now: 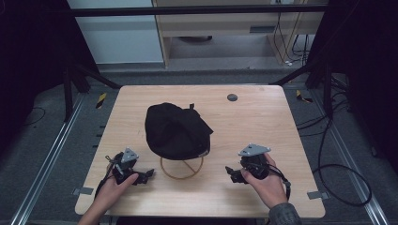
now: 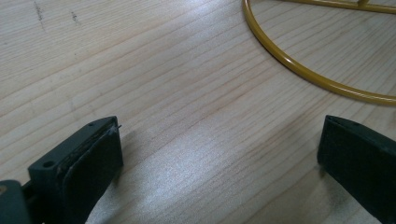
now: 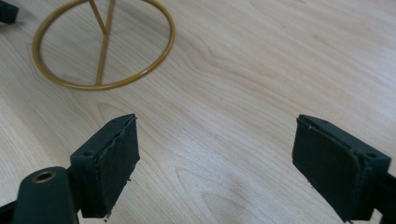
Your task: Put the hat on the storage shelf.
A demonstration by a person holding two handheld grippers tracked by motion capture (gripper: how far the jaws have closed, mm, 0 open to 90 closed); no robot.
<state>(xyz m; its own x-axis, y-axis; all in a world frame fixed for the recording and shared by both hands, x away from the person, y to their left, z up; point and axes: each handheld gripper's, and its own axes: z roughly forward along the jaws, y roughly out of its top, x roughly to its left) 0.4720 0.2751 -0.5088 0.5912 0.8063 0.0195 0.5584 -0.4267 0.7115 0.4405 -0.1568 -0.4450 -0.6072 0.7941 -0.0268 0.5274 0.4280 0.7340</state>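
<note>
Centrally on the pale wooden tabletop (image 1: 263,122) sat one black cap (image 1: 176,130), a soft, rounded, dark fabric crown with a small tab sticking up at its far edge and a tiny pale label near its lower right rim. It rested on top of a single gold wire stand (image 1: 182,168), whose round base ring lay flat on the wood just in front of the cap, with thin spokes rising from it toward the middle. One small dark round disc (image 1: 232,97) was set in the tabletop toward the far right, well apart from the cap.

Two hand-held grippers were in play. The left gripper (image 2: 219,154) hovered low over the wood at the near left, its jaws spread wide with nothing between them, the stand's ring curving past just beyond. The right gripper (image 3: 215,161) sat at the near right, jaws likewise spread and empty, facing the ring. Each was held in one hand: left hand (image 1: 112,187), right hand (image 1: 266,183).
</note>
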